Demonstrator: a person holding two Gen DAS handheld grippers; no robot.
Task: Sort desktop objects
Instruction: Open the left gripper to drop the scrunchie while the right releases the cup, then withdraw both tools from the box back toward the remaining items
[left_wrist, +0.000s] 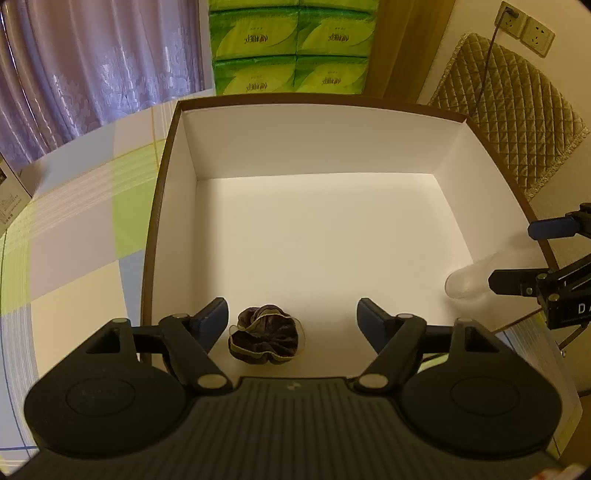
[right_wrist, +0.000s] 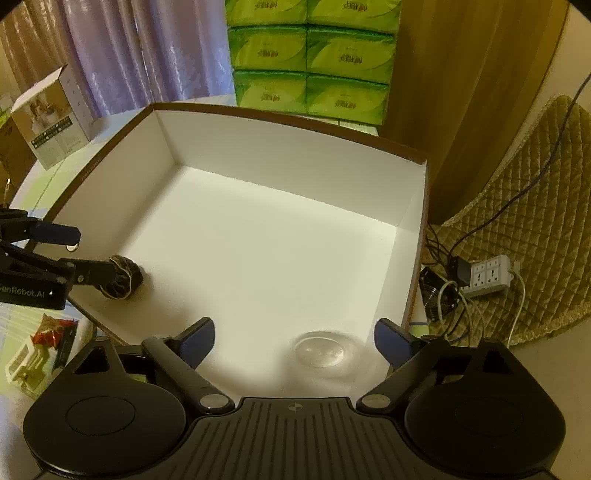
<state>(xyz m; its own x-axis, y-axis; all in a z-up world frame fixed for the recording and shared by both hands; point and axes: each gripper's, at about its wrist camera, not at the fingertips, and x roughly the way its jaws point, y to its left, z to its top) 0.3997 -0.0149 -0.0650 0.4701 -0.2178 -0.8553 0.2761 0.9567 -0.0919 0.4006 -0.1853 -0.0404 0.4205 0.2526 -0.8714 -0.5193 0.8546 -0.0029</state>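
Lying between spread jaws, scrunchie (left_wrist: 264, 335), box (left_wrist: 317, 147)

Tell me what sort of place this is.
Most likely a room in a home. A purple curtain hangs behind the checked tablecloth, stacked green tissue packs stand by the white box, and a quilted chair cover sits below wall sockets.

A table covered by a checked cloth of pale green, lilac and cream squares (left_wrist: 74, 236) carries a large open cardboard box with white inner walls and a brown rim (left_wrist: 177, 110). At the table's far left stands a small white printed carton (right_wrist: 51, 118), and near its front left edge lie pale packaged items with red print (right_wrist: 40, 347).
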